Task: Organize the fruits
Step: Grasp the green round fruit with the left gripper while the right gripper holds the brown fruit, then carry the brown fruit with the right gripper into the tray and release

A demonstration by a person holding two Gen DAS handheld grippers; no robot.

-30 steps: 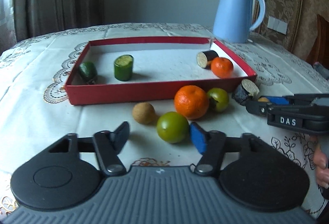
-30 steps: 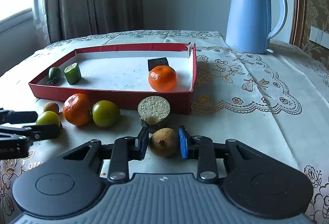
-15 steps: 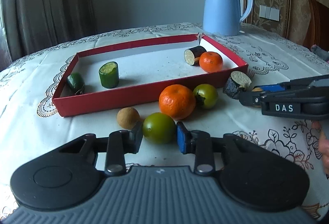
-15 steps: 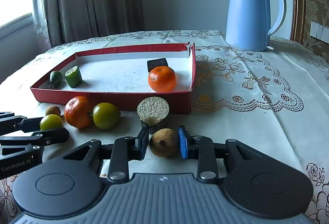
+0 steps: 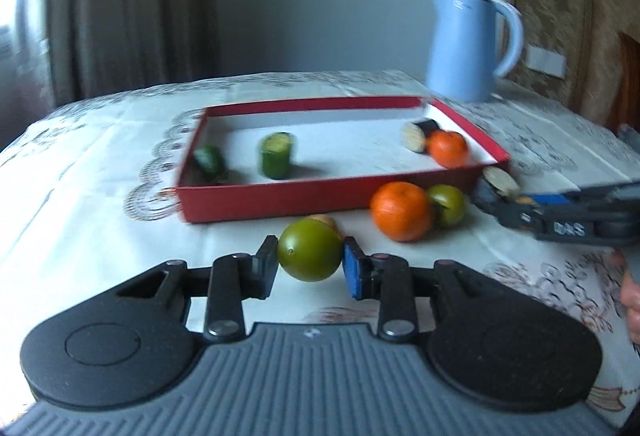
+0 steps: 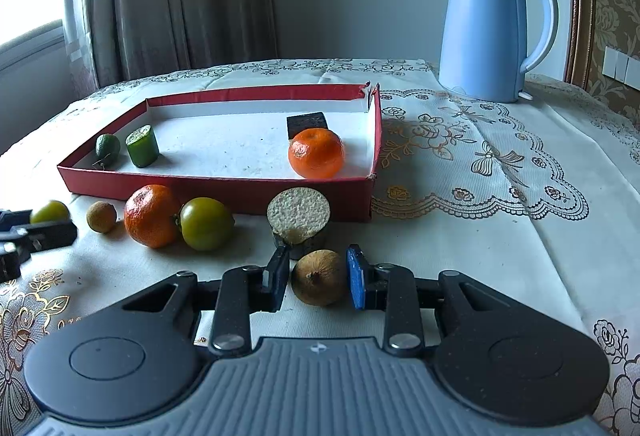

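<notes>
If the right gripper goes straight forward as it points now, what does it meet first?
Probably the cut eggplant piece just ahead of the right gripper, which is shut on a brown fruit; behind it stands the red tray. Depth is uncertain.

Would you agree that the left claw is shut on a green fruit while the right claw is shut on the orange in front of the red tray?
Not quite: the right claw is shut on a small brown fruit, not the orange, which lies free in front of the red tray, as the right wrist view shows. The left claw is indeed shut on a green fruit.
</notes>
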